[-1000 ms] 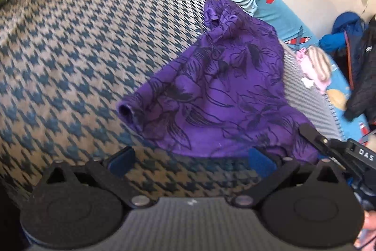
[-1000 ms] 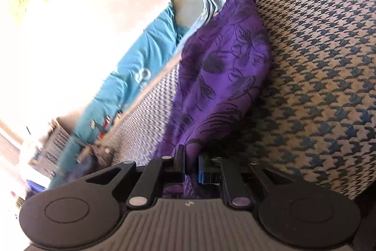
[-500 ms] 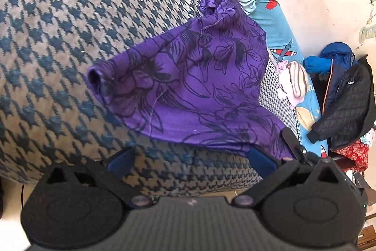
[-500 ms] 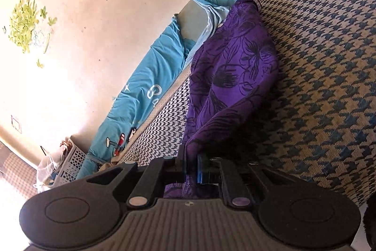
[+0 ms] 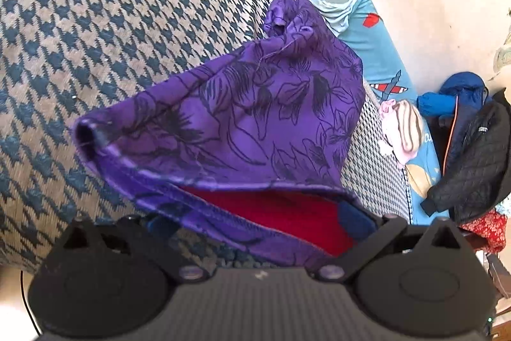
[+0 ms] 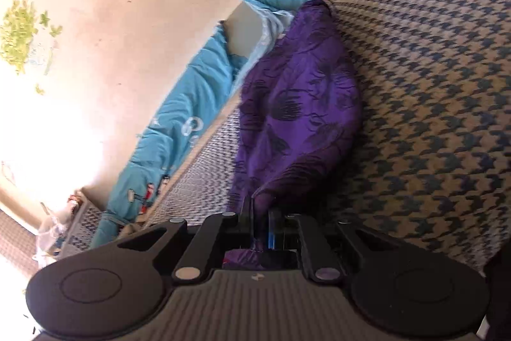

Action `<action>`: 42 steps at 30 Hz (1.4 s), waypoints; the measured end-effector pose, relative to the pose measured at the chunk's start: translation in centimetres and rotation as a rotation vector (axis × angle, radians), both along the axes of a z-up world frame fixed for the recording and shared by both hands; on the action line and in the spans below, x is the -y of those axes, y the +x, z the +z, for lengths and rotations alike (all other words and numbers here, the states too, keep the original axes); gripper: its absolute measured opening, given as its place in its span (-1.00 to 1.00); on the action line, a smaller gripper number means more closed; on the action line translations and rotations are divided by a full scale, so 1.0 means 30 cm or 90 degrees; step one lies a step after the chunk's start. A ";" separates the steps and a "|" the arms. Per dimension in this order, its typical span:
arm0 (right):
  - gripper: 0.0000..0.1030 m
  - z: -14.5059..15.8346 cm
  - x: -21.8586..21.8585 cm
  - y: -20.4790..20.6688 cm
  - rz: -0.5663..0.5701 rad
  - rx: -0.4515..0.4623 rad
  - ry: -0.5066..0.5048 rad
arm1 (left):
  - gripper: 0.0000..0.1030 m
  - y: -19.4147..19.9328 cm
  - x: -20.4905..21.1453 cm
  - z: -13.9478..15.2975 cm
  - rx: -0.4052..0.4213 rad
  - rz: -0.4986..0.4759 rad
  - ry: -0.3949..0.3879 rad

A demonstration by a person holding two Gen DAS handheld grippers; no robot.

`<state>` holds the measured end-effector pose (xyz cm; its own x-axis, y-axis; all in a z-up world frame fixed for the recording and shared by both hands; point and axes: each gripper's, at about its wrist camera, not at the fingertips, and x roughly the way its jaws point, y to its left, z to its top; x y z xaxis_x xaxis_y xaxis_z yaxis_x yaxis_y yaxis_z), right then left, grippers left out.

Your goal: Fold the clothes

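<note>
your right gripper (image 6: 260, 226) is pinching the purple floral garment (image 5: 255, 117) at lower centre; your left gripper (image 5: 255, 222) is gaping wide around its red-lined hem, houndstooth cover (image 5: 95, 21) lying bare at left.

The purple garment (image 5: 242, 117) hides most of the left gripper's (image 5: 255, 221) near-left finger. The black jacket (image 5: 472, 162) runs off the right edge.

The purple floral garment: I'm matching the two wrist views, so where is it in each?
Left wrist: purple floral garment fills the centre, its hem opening between the spread tongs.
Right wrist: centre, running down into the closed tongs.
Shared landmark: houndstooth cover.
</note>
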<state>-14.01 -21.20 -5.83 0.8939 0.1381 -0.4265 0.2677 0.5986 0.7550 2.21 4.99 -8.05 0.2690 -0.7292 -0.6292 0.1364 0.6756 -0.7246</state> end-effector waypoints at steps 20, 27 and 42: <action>-0.75 -0.076 0.002 -0.002 -0.022 -0.139 -0.010 | 0.86 0.024 0.021 -0.008 0.038 0.012 0.049; -0.23 -0.106 -0.017 0.007 -0.015 -0.168 -0.006 | -0.07 0.016 0.024 0.003 0.071 0.020 0.110; -0.53 -0.131 -0.048 0.017 -0.019 -0.192 -0.031 | -0.43 0.022 -0.004 -0.006 0.084 0.007 0.115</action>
<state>-13.51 -19.77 -9.75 0.7296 0.0860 -0.6784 0.4936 0.6203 0.6095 2.85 5.10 -8.24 0.3642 -0.6041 -0.7088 0.2142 0.7950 -0.5675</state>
